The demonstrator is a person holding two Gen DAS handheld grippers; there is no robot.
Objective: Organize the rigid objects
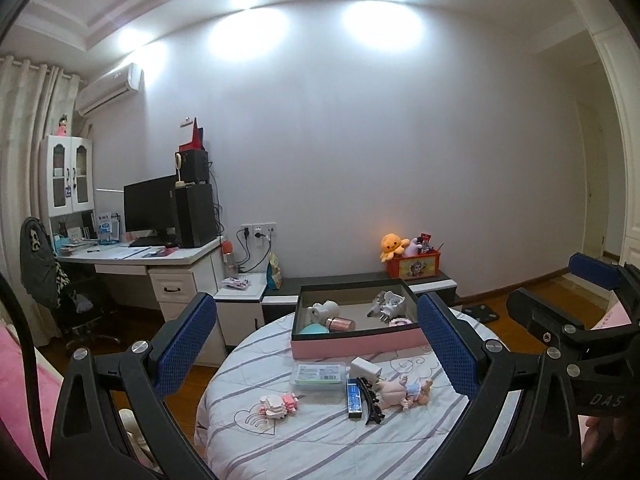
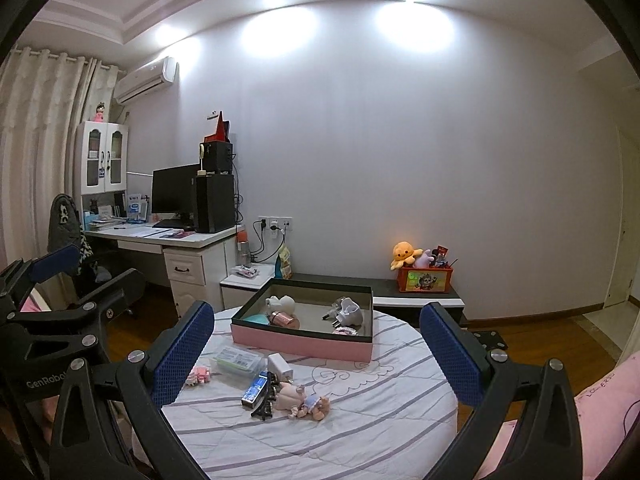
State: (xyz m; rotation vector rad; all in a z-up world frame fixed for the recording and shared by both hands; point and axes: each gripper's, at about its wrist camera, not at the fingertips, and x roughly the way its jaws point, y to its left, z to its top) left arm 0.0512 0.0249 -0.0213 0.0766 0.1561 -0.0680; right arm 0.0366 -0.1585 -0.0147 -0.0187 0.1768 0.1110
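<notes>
Both the left claw (image 1: pixel 320 344) and the right claw (image 2: pixel 316 352) are gaping wide and empty above the round striped-cloth bench (image 2: pixel 360 420), facing the shallow pink-sided tray (image 2: pixel 300 346).

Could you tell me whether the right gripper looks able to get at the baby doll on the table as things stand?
Probably yes. The right gripper is open and empty, and the baby doll lies in the open ahead of it; only the black hair clip lies against the doll's left side.
</notes>
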